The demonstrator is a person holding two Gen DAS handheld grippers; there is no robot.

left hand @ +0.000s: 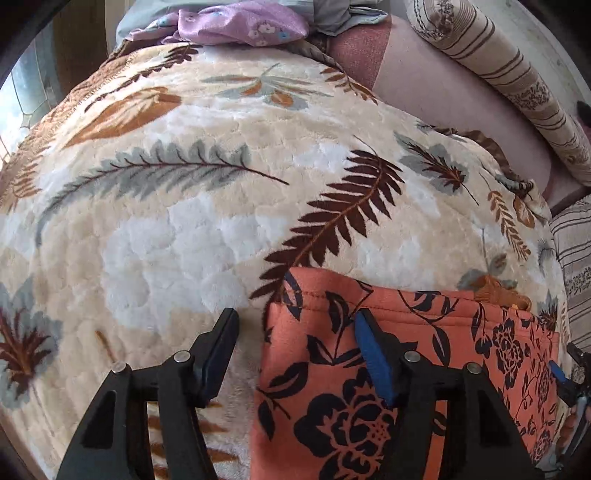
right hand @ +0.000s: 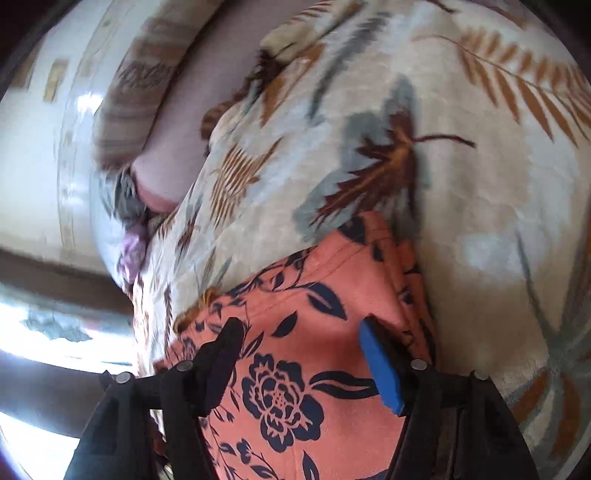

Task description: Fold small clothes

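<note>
1. The orange floral garment [left hand: 406,369] lay flat on the leaf-print blanket [left hand: 184,221] at the near right, its hemmed far edge running left to right.
2. Left tool [left hand: 295,328] stood wide, holding nothing; one finger sat over bare blanket just left of the garment's left edge, the blue-padded finger [left hand: 373,358] over the cloth. That left edge ran near-to-far between the two fingers, so the left tool was nearest it.
3. Right tool [right hand: 303,332] was also wide and empty, both fingers above the garment [right hand: 295,369], towards its right side.
4. Left view showed the whole far hem, the straight left edge, a purple floral cloth [left hand: 240,26] far off, and a striped cushion [left hand: 498,74] far right.
5. Right view, blurred, showed the garment's far right corner [right hand: 369,229] with stacked layers there, so likely already folded once; contact with cloth could not be told.
</note>
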